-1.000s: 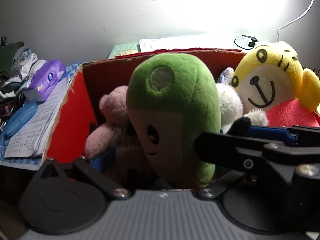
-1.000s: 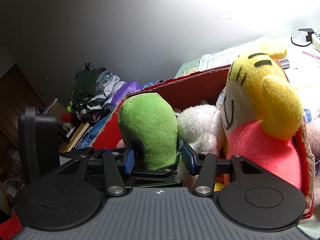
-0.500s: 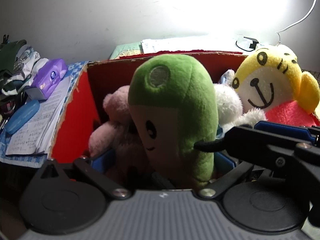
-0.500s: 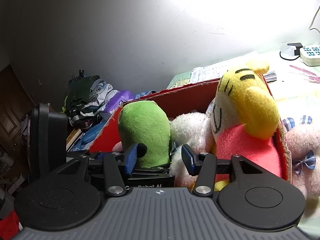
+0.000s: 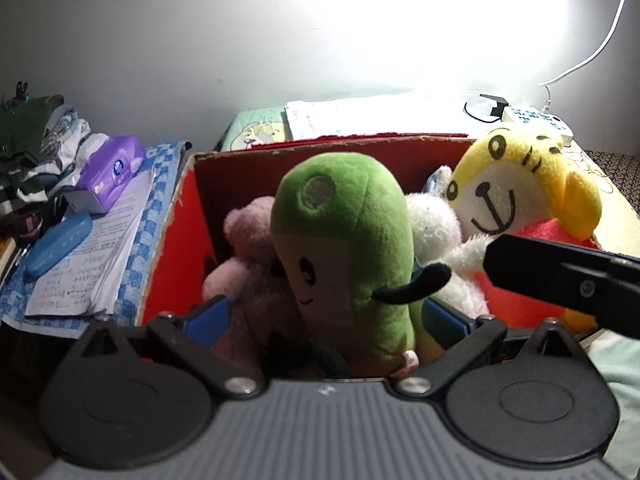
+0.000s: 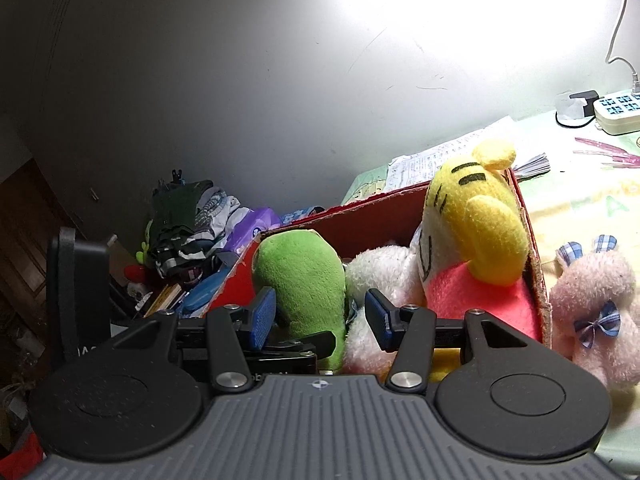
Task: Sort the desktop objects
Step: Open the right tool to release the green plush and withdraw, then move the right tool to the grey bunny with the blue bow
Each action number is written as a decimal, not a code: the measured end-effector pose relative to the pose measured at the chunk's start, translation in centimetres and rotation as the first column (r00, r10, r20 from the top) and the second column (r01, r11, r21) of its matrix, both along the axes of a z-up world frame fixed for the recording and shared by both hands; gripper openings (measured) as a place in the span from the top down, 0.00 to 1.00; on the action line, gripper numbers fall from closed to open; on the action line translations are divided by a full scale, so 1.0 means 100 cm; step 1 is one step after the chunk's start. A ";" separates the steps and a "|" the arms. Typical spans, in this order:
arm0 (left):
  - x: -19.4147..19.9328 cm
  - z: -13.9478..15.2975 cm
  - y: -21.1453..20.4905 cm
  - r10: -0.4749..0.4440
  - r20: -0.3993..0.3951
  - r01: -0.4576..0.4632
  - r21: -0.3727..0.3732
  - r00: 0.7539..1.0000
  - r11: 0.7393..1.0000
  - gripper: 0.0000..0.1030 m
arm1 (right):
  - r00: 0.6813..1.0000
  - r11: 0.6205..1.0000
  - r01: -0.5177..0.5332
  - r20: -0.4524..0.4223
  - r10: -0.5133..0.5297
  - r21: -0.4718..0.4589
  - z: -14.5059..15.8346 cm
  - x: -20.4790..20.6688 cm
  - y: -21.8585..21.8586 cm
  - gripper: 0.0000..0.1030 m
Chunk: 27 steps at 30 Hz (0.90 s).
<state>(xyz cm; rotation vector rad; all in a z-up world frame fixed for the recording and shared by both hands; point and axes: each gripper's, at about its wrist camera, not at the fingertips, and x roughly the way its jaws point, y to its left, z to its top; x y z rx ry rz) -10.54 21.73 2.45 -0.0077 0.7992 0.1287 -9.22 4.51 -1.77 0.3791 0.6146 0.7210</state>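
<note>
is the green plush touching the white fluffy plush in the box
Touching. In the left wrist view the green plush presses against the white plush with no gap between them; the right wrist view agrees.

Home bedroom desk: plush toys (image 5: 348,240), clothes pile (image 6: 188,216), papers (image 5: 92,264).

Plush toys (image 6: 472,232) in red box (image 6: 352,220)

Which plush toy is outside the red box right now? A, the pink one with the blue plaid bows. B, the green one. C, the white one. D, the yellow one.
A: in the right wrist view the pink plush with plaid bows lies on the cloth to the right of the red box, beyond its wall, while the other three sit inside.
</note>
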 end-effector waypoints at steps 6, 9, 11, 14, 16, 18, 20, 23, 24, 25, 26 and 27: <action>-0.013 0.025 -0.013 -0.010 0.059 0.011 -0.008 0.998 1.000 0.02 | 1.000 0.997 0.010 0.004 -0.011 0.078 0.008 -0.004 -0.037 0.48; -0.018 0.041 -0.026 -0.043 0.108 0.047 -0.034 0.993 0.998 0.02 | 0.999 0.994 0.016 0.028 -0.020 0.112 0.013 -0.007 -0.061 0.48; -0.020 0.050 -0.038 -0.076 0.141 0.084 -0.056 0.987 0.995 0.02 | 0.998 0.991 0.032 0.041 -0.038 0.131 0.016 -0.008 -0.079 0.48; -0.020 0.056 -0.063 -0.147 0.170 0.166 -0.105 0.974 0.980 0.02 | 0.995 0.986 0.092 0.026 -0.097 0.141 0.015 -0.007 -0.110 0.48; -0.020 0.056 -0.082 -0.192 0.179 0.215 -0.117 0.965 0.970 0.02 | 0.989 0.980 0.149 -0.010 -0.149 0.135 0.010 0.000 -0.132 0.48; -0.020 0.053 -0.102 -0.244 0.180 0.268 -0.122 0.953 0.956 0.02 | 0.978 0.970 0.207 -0.064 -0.201 0.126 0.000 0.008 -0.155 0.48; -0.019 0.050 -0.122 -0.292 0.174 0.316 -0.134 0.941 0.939 0.02 | 0.961 0.960 0.253 -0.142 -0.236 0.122 -0.014 0.017 -0.175 0.48; -0.015 0.044 -0.146 -0.334 0.154 0.359 -0.178 0.930 0.916 0.02 | 0.942 0.955 0.278 -0.224 -0.250 0.100 -0.035 0.030 -0.192 0.48; -0.012 0.042 -0.153 -0.344 0.147 0.368 -0.196 0.927 0.909 0.02 | 0.937 0.958 0.274 -0.249 -0.244 0.090 -0.043 0.035 -0.194 0.48; -0.010 0.039 -0.160 -0.351 0.141 0.375 -0.212 0.926 0.903 0.02 | 0.934 0.960 0.268 -0.269 -0.236 0.085 -0.049 0.038 -0.196 0.48; -0.008 0.037 -0.167 -0.357 0.133 0.379 -0.231 0.925 0.896 0.02 | 0.930 0.963 0.257 -0.292 -0.224 0.081 -0.056 0.041 -0.198 0.48; -0.007 0.034 -0.173 -0.362 0.127 0.383 -0.246 0.924 0.890 0.02 | 0.928 0.966 0.246 -0.307 -0.211 0.078 -0.061 0.043 -0.199 0.48</action>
